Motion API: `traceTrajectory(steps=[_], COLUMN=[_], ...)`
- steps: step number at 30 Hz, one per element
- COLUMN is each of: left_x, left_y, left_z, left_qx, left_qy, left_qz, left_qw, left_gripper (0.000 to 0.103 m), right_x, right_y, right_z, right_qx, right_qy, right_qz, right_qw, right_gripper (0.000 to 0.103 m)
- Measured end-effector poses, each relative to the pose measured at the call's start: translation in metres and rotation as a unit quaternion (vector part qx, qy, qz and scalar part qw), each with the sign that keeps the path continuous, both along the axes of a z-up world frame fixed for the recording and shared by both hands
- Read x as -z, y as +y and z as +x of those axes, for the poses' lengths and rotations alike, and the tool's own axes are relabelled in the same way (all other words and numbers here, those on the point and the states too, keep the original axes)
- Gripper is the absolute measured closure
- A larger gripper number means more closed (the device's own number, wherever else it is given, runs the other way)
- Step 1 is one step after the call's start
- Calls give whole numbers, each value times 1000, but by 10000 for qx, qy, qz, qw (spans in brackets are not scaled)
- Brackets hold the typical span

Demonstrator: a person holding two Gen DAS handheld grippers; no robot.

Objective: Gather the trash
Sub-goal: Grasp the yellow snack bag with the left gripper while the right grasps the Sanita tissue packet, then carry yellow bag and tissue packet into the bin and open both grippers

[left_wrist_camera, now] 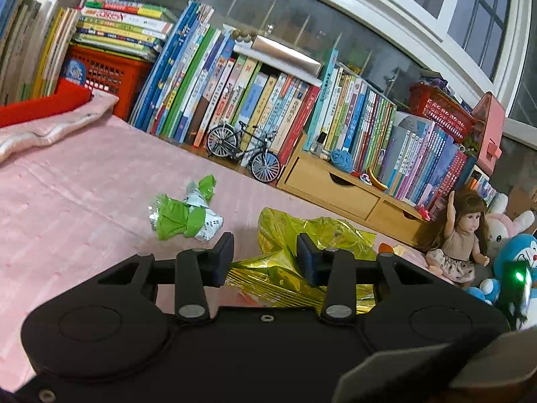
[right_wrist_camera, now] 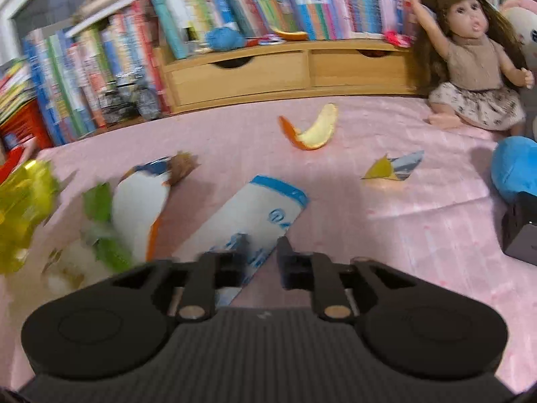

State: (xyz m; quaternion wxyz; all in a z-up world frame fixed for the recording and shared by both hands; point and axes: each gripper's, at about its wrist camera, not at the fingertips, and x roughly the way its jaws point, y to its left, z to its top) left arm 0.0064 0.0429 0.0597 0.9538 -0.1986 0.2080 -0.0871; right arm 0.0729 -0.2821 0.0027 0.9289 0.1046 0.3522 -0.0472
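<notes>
Black left gripper (left_wrist_camera: 265, 255) fills the bottom of the left wrist view, jaws partly closed around a crinkled yellow-gold foil wrapper (left_wrist_camera: 312, 235); foil sits between the pads and bulges above and below them, so it looks pinched, though pad contact is partly hidden. Just beyond, centre-left, a crumpled green and white wrapper (left_wrist_camera: 186, 213) lies on the pink bedsheet (left_wrist_camera: 67, 201). Farther back, mid frame, a small metal model bicycle (left_wrist_camera: 243, 151) stands before a long row of upright books (left_wrist_camera: 268, 100), with a wooden two-drawer shelf (left_wrist_camera: 335, 188) to its right. At right edge, a long-haired doll in a beige dress (left_wrist_camera: 461, 238) sits with one arm raised.

Black right gripper (right_wrist_camera: 260, 255) fills the bottom of the right wrist view, jaws part-spread over the near end of a flat white and blue plastic packet (right_wrist_camera: 258, 211); the left pad overlaps the packet, the right pad is at its edge, grip cannot be told through blur. Left of it, a white, blue and orange wrapper (right_wrist_camera: 141, 201) lies beside blurred green scraps and yellow foil. Farther, upper centre, an orange peel piece (right_wrist_camera: 313, 131) curls on the sheet; right of it, a small torn yellow and silver wrapper scrap (right_wrist_camera: 392, 168). Doll and books are at the top.
</notes>
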Motion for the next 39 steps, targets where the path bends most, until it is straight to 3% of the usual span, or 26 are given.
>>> traceTrajectory(steps=[1,7,12,20,32,39], left_x=[-1,-7,-6,-6,-11,-10], left_y=[0,0,0,-3,-13,-18], left_z=[-4,-30,-44,-51,-75,-105], left_qx=[-28,-113,-49,-5,224,450], left_qy=[-42,-377,-455,-548,-570,-517], left_qz=[47,269,323,376,511,605], left_qw=[10000,9989,9984,9978,9968,9958], left_gripper=[65,65,65,65,66,66], right_x=[0,2,7,2,1,-6], right_y=[0,16,28,34,28,30], right_z=[6,37,46,30,-38,-89], right_qx=[68,199,108,-138,-717,-954], right_qy=[29,285,305,217,173,41], right_qz=[27,-380,-511,-578,-490,-166], right_qw=[10000,9987,9982,9980,9961,9953], right_gripper=[35,26,12,51,55,55])
